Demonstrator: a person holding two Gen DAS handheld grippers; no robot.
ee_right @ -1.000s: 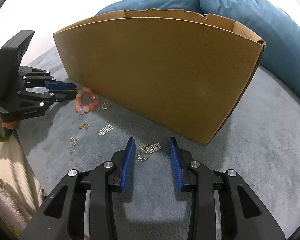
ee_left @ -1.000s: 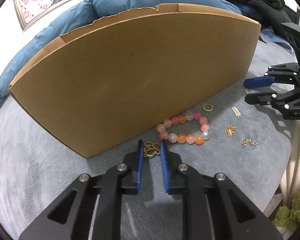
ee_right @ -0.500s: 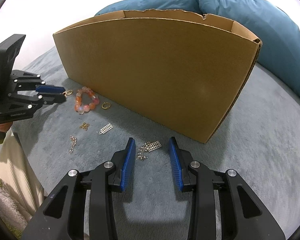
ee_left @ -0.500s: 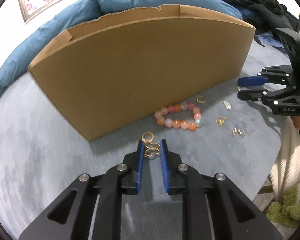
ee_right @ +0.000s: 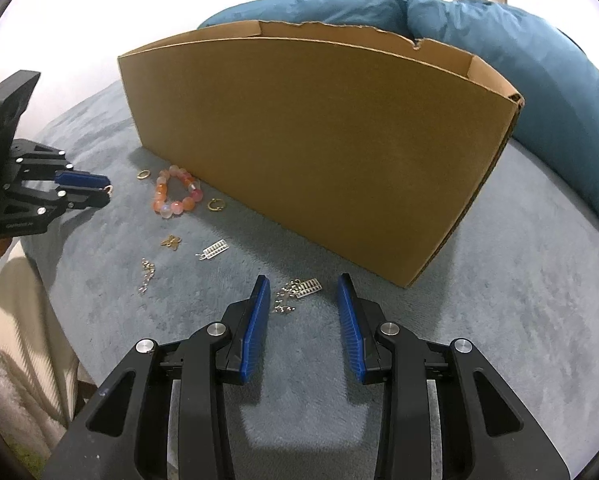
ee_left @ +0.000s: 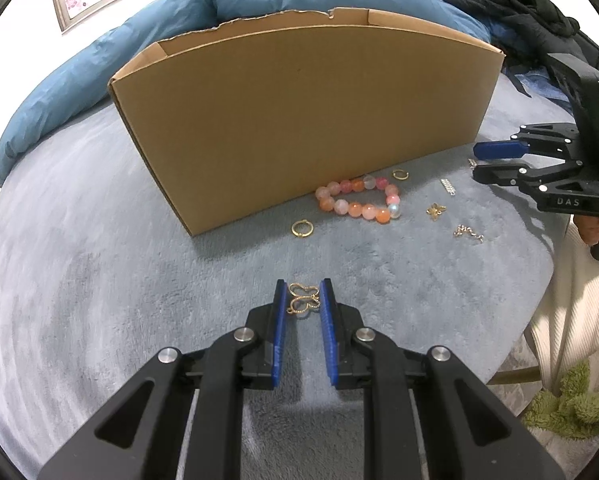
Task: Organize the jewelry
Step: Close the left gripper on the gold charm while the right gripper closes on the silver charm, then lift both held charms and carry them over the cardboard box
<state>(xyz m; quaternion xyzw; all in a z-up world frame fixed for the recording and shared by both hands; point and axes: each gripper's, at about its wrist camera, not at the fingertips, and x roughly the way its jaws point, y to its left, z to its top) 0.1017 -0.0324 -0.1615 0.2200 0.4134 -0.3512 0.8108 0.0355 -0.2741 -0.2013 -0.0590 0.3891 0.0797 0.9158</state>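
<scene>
1. Currently the left gripper (ee_left: pixel 303 295) is clamped on a gold butterfly-shaped charm (ee_left: pixel 301 300), pinched between its blue pads and clear of the grey blanket (ee_left: pixel 99 280).
2. Right gripper (ee_right: pixel 302 293) has its jaws apart, nothing held. A silver ladder-shaped charm with chain (ee_right: pixel 299 293) lies on the blanket between the fingertips (pads not touching it).
3. Cardboard box (ee_left: pixel 299 120) stands upright on the blanket, open top, torn upper edge. Blue duvet (ee_left: pixel 119 52) bunched behind it.
4. Loose pieces along the box's front wall: pink-orange bead bracelet (ee_left: pixel 359 200), nearly against the wall; one gold ring (ee_left: pixel 301 227) near the box corner; a second gold ring (ee_left: pixel 400 175) on the bracelet's other side.
5. Further out from the box: small silver ladder charm (ee_left: pixel 448 187), gold flower-shaped charm (ee_left: pixel 435 211), short silver chain piece (ee_left: pixel 468 233).
6. Box interior is hidden in both views, so I cannot tell what it holds.
7. Dark clothing (ee_left: pixel 519 0) is piled at far right behind the box.
</scene>
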